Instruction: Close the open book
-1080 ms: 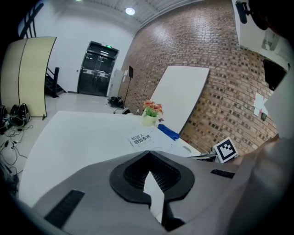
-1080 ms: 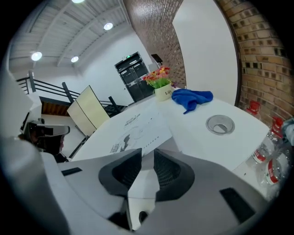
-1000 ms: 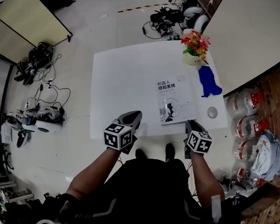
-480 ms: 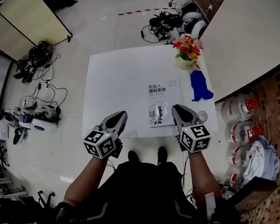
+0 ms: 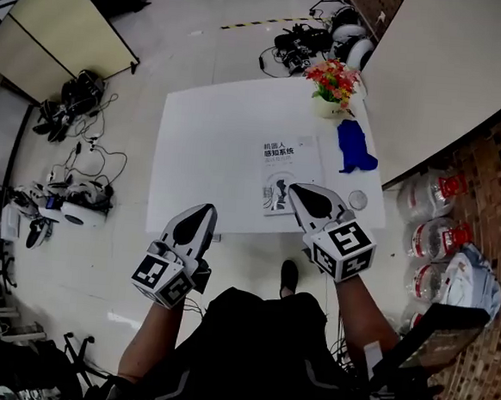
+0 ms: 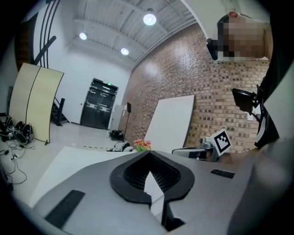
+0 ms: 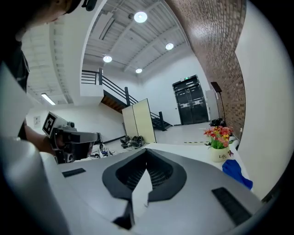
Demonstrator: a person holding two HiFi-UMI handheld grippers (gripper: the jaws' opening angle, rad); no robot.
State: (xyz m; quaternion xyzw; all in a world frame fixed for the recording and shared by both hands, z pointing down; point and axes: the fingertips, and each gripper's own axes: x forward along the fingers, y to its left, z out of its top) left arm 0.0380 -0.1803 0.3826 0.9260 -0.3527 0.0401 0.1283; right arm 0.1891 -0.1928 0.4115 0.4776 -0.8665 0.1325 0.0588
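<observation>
Plainly, the right gripper has its jaws drawn together. They have just been closing, and nothing sits between them. The left gripper also shows its jaws together and empty. Both are held up off the table and point out across the room rather than down at it.

In the head view the right jaws' tip overlaps the near right corner of the book, though how far above the cover it hangs cannot be told. The left jaws lie well apart from the book, off to its left and about over the table's near edge, so the right hand is clearly the nearer one.

The book lies flat near the table's near edge, front cover up with the title showing, its long axis running away from the person. Judging by that, it is already closed, and no page-turning move seems left. Beyond it are a blue cloth and a flower pot near the far right corner.
</observation>
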